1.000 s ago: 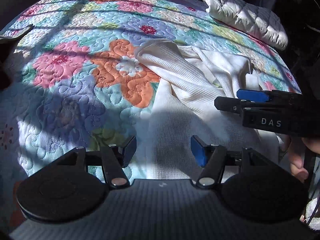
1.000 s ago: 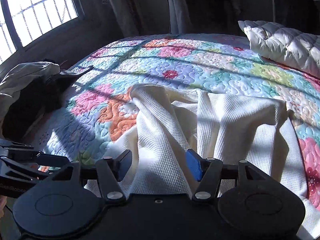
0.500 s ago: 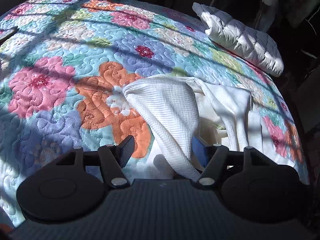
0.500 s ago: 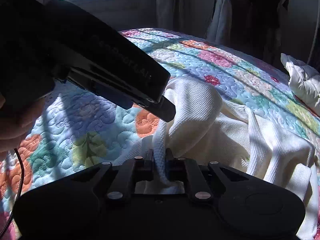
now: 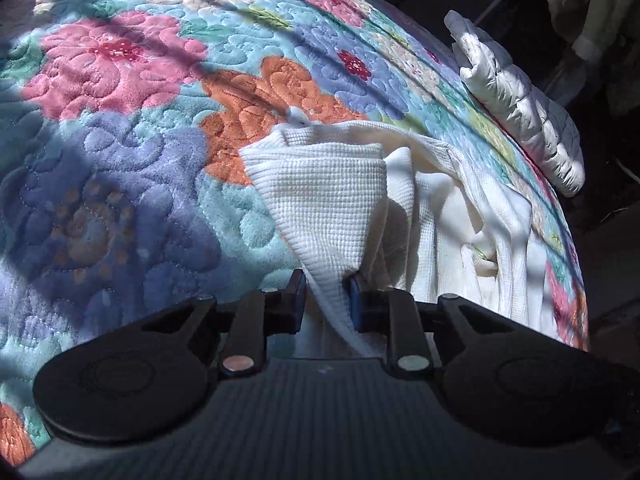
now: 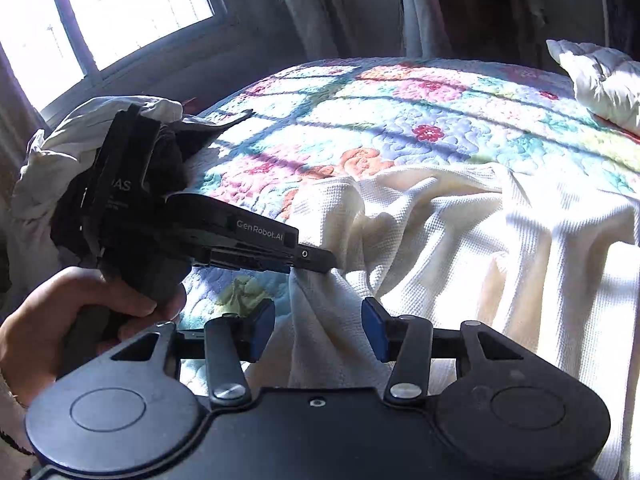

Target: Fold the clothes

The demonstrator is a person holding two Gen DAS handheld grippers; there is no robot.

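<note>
While shut on cloth [image 5: 320, 200], left fingers [image 5: 299, 294].

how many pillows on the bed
1: the white quilted pillow lies at the far right edge of the floral quilt, beyond the cream garment. Others may sit out of view.

The cream garment [image 5: 332, 208] passes behind the left tool [image 5: 326, 292], its held edge hidden. Right of the tool, the quilted pillow [image 6: 600, 76] is cut off by the frame edge.
</note>
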